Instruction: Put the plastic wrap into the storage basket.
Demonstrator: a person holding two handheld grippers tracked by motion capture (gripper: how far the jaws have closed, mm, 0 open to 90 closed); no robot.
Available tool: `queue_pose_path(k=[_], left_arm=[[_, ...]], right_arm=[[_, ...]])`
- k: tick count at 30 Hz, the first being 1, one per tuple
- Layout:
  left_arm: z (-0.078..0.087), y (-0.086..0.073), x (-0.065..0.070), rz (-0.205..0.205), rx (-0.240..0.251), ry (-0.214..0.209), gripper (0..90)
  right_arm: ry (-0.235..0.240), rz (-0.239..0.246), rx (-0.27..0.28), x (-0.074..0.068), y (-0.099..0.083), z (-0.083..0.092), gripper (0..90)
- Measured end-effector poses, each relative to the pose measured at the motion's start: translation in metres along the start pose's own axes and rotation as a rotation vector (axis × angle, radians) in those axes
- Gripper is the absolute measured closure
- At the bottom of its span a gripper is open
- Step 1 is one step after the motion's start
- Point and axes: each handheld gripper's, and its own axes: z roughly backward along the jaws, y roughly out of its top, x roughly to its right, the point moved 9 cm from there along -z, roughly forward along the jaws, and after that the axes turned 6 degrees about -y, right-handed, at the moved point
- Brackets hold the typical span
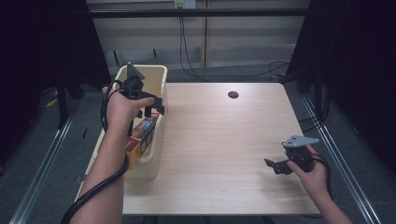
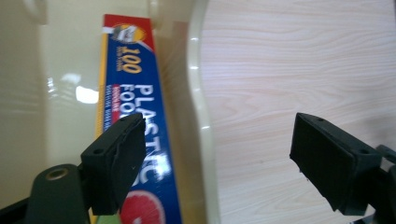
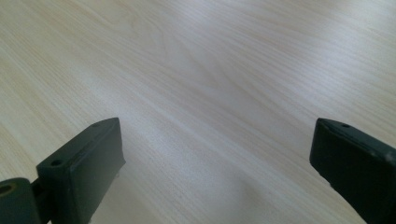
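Note:
A long blue and red box of plastic food wrap (image 1: pixel 141 139) lies inside the cream plastic bin (image 1: pixel 160 76) at the table's left edge. My left gripper (image 1: pixel 152 108) hovers over the bin's right rim, open, with nothing between its jaws. In the left gripper view the box (image 2: pixel 135 107) runs along the bin's inner wall (image 2: pixel 198 93), and one jaw hangs over the box, the other over the table. My right gripper (image 1: pixel 275 165) is open above the light wood table (image 1: pixel 224 135) near its front right, and the right gripper view has bare wood (image 3: pixel 210 93) between the jaws.
A small dark round hole (image 1: pixel 233 94) sits near the table's far edge. Cables (image 1: pixel 187 51) trail on the floor behind the table. Black curtains flank both sides, and metal rails (image 1: pixel 345 172) run along the floor.

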Motion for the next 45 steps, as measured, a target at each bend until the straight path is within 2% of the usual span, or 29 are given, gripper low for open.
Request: queue_pose_path(k=[2,7,16,19,23,27,32,40,41,42,45], left_arm=[[-0.001,0.000,0.003,-0.023,0.002,-0.005,17.5],[-0.004,0.000,0.017,-0.045,0.010,-0.046,16.1],[-0.014,0.000,0.034,-0.087,0.016,-0.085,14.5],[-0.017,-0.001,0.037,-0.106,0.011,-0.088,14.4],[-0.020,-0.001,0.042,-0.106,0.017,-0.103,13.8],[-0.024,-0.002,0.046,-0.137,0.020,-0.111,13.7],[-0.029,-0.004,0.050,-0.139,0.019,-0.125,13.6],[-0.035,-0.008,0.058,-0.172,0.009,-0.143,13.4],[-0.036,-0.008,0.059,-0.164,0.011,-0.146,13.4],[-0.037,-0.009,0.059,-0.183,0.008,-0.142,13.4],[-0.041,-0.011,0.061,-0.179,0.006,-0.154,13.4]], right_arm=[[-0.001,0.000,0.003,0.000,0.000,0.000,2.4],[0.003,0.001,0.003,0.000,0.000,0.000,2.4],[0.003,0.002,0.003,0.000,0.000,0.000,2.5],[-0.001,0.005,0.004,0.000,0.001,0.000,2.4],[0.001,0.006,0.006,0.001,0.001,0.000,2.4],[0.000,0.004,0.007,0.000,0.001,0.000,2.4],[0.001,0.005,0.009,0.000,0.001,0.000,2.4],[0.004,0.003,0.008,-0.001,0.001,0.000,2.4],[0.004,0.004,0.009,-0.001,0.001,0.000,2.4],[0.004,0.004,0.010,-0.001,0.001,0.000,2.4],[0.006,0.008,0.010,-0.001,0.001,0.000,2.4]])
